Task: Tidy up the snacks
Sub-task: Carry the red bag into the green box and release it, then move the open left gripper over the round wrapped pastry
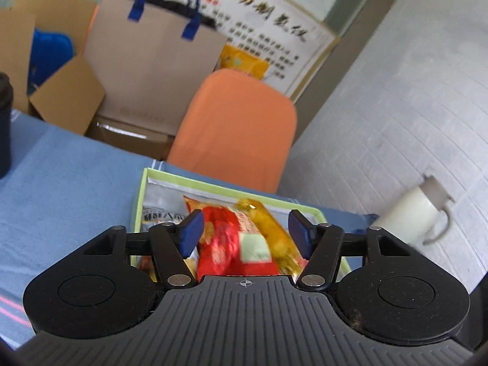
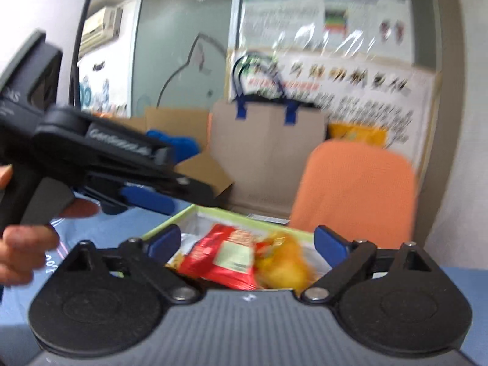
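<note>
The left gripper (image 1: 245, 231) has its jaws spread, with nothing pinched between its blue pads (image 1: 190, 235); seen through the gap, low in the frame's centre, a red snack packet (image 1: 225, 244) and a yellow packet (image 1: 274, 231) lie in a green-rimmed box (image 1: 213, 184). A white printed packet (image 1: 158, 216) shows at the box's left side. The box sits on a blue tablecloth (image 1: 76, 183).

The right gripper (image 2: 248, 244) stands wider still, jaws apart and empty, above the same box (image 2: 170, 222), where the red packet (image 2: 225, 259) lies touching the yellow one (image 2: 286, 262) (both blurred). At the left of that frame a hand (image 2: 21, 247) holds the other gripper, which points toward the frame's middle, above the box's far-left corner.

Beyond the table, an orange chair back (image 1: 238, 128) fills the centre of the left view, a brown paper bag with blue handles (image 1: 152, 61) and open cardboard boxes (image 1: 61, 91) the upper left. A white mug (image 1: 408, 216) sits at right, by the white wall.
</note>
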A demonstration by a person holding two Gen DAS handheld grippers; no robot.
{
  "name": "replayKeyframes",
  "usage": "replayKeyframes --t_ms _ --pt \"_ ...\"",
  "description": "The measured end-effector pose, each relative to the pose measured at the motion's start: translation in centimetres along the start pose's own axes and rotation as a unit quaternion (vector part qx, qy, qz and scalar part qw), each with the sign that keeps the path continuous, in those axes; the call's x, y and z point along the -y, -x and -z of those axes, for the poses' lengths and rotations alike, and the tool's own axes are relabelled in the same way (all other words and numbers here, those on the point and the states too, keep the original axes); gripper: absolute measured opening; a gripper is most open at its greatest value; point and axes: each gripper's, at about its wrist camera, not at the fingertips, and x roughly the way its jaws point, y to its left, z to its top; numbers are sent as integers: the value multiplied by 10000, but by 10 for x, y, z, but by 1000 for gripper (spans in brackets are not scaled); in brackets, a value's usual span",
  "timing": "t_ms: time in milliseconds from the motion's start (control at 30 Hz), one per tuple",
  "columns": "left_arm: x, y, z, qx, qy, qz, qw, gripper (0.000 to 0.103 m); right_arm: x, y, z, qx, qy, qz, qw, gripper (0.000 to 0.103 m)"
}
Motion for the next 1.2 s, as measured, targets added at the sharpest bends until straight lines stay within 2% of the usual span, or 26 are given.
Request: replayKeyframes --t_ms 100,200,300,433,500,633,700,833,1033,1200 --pt "7 24 24 -8 1 232 9997 58 14 42 19 -55 -204 270 9994 93" --pt "11 39 59 -161 21 356 9992 60 22 61 53 -501 -479 366 9969 93" --pt "11 37 91 -578 157 346 9976 59 26 49 84 -1166 -668 339 9904 93" --pt "2 34 120 -1045 491 186 9931 59 18 25 103 -1530 -694 67 9858 93" --pt "-2 41 126 -1079 593 114 9923 59 17 6 106 -1684 -703 37 9832 93" --pt "-5 61 130 -894 533 -105 9945 60 11 -18 117 -1970 -873 -92 9765 93" --pt "-12 70 133 -834 561 -172 9948 61 -2 -11 122 -1914 -749 -3 9787 94" --pt "-22 78 138 -841 655 -244 9940 62 -26 5 122 -1842 -873 -407 9782 93" --pt "-27 85 151 -985 776 -146 9920 62 -76 37 128 -1701 -1043 -598 9781 94" --pt "-26 87 161 -1108 753 -37 9910 64 -95 59 128 -1604 -1026 -379 9810 93"
